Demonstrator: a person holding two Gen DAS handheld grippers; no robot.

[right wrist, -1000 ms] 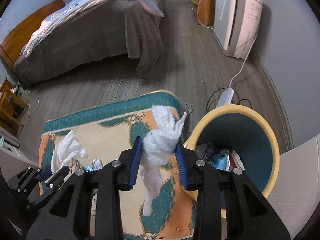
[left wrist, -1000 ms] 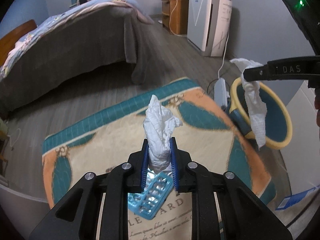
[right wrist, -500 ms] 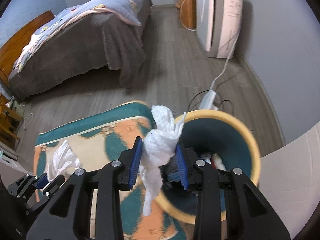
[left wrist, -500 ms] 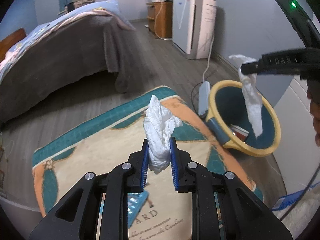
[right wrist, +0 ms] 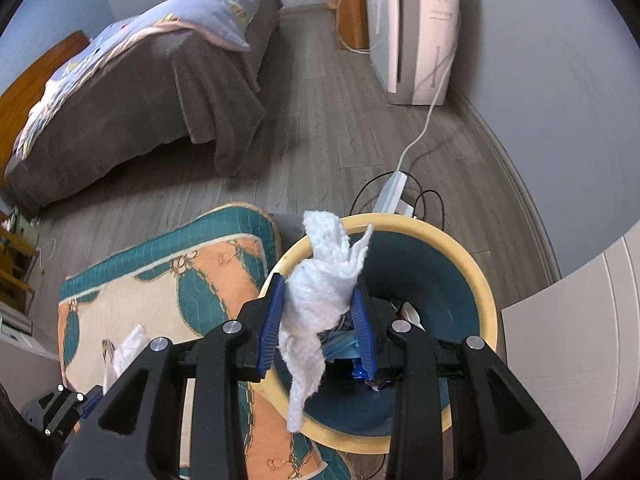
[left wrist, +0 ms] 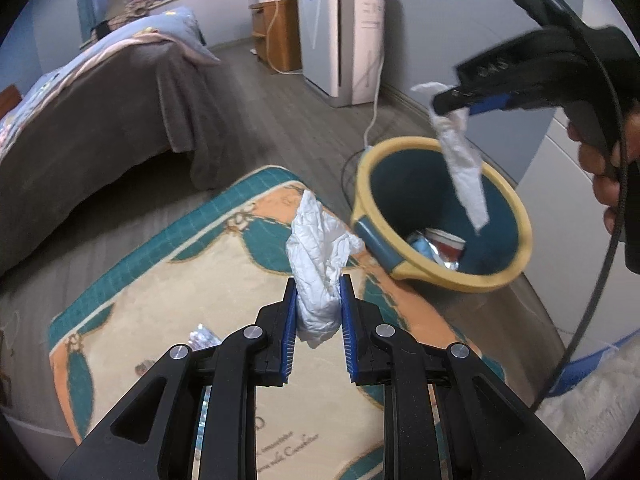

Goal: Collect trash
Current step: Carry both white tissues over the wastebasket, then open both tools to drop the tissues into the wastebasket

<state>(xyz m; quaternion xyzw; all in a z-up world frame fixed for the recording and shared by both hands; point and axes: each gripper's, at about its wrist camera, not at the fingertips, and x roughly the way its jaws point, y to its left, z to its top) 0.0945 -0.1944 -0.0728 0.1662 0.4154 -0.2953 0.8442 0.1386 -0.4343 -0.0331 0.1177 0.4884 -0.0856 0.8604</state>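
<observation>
My left gripper is shut on a crumpled white tissue, held above the patterned rug, left of the bin. The yellow-rimmed teal trash bin holds several wrappers and a cup. Over its mouth my right gripper is shut on a white paper towel that dangles down past the bin rim. In the left wrist view the right gripper shows at the upper right, its paper towel hanging above the bin. The left gripper and its tissue show at the lower left in the right wrist view.
A bed with a brown blanket fills the left. A white appliance and wooden cabinet stand by the far wall. A power strip with cables lies behind the bin. Small foil scraps lie on the rug. White furniture stands at right.
Both grippers moved right toward the bin with their papers still held. The right one went from over the rug to over the bin's mouth. The blue blister pack left the left view.
</observation>
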